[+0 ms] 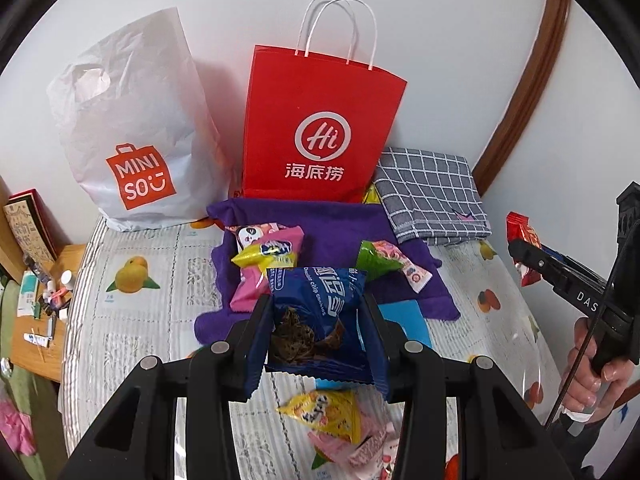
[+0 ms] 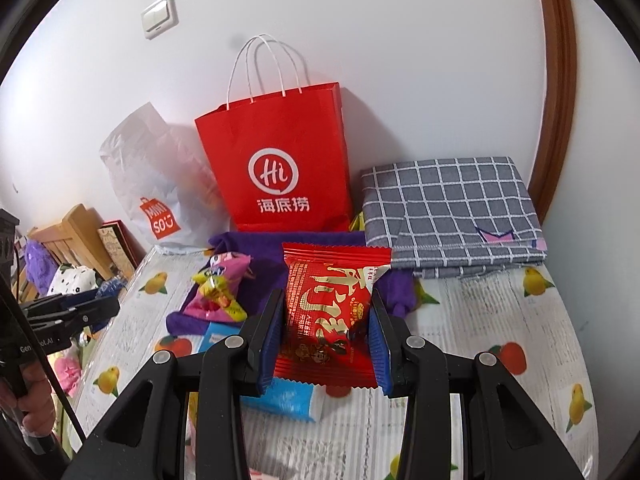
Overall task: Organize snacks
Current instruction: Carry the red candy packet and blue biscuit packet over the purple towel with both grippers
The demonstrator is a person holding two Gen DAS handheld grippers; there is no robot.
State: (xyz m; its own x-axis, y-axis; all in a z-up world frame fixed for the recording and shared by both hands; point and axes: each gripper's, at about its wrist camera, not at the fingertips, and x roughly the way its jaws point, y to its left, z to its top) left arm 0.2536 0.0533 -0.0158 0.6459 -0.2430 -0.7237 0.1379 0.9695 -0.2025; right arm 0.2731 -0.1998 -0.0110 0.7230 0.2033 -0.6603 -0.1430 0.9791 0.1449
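Two packets held aloft over the bed: left tool (image 1: 318, 332) clamped on blue cookie bag (image 1: 320, 316), right tool (image 2: 326, 332) clamped on red snack (image 2: 328, 316). Straight ahead against the wall, red bag (image 2: 280, 168), mouth upward; right tool probably nearer.

red paper bag (image 2: 276, 160) mouth open on top, nothing above it. MINISO bag (image 1: 132, 120) crowds its left, folded checked cloth (image 2: 452, 216) its right. snack pile on purple towel (image 1: 332, 236) blocks low approach in front.
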